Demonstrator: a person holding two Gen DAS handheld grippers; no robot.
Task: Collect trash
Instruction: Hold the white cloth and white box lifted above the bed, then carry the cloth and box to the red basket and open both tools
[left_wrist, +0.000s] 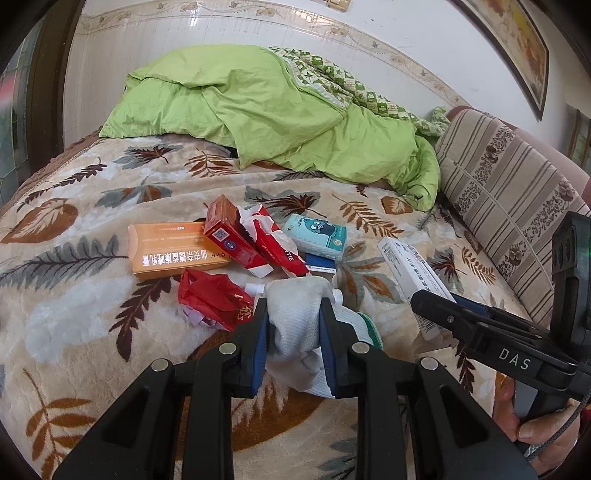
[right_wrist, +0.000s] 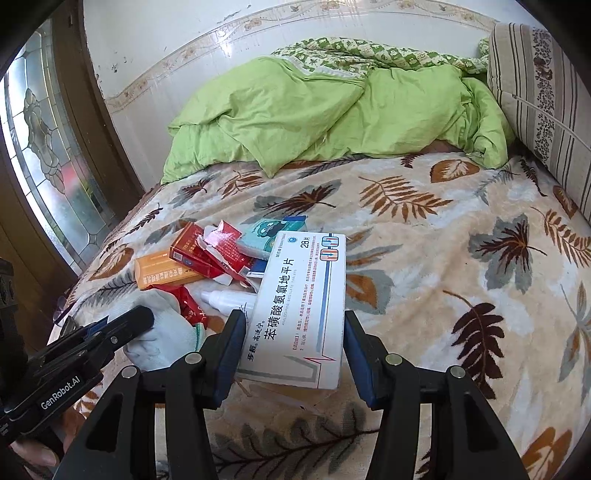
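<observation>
We hold white cardboard medicine box (right_wrist: 303, 310) in right gripper (right_wrist: 295, 345) jaws, half-open, beside the red packet pile (right_wrist: 207, 254) | left gripper (left_wrist: 293, 343) jaws clamp white cloth glove (left_wrist: 295, 317) | keep box level, grip firm.

Both views are bright with soft daylight. In the right wrist view it comes through the patterned glass door (right_wrist: 48, 147) at the left, which is washed out in places. The glossy wall (right_wrist: 229, 51) behind the bed (right_wrist: 424, 236) carries pale glare streaks. Shadows are faint: thin dark edges beneath the quilt (left_wrist: 258, 110) and under the boxes at the bed's middle. Focus is sharp; print on the white box (right_wrist: 303, 306) is readable. Fisheye bending curves the wall border and door frame strongly, and black vignette fills all the corners.
</observation>
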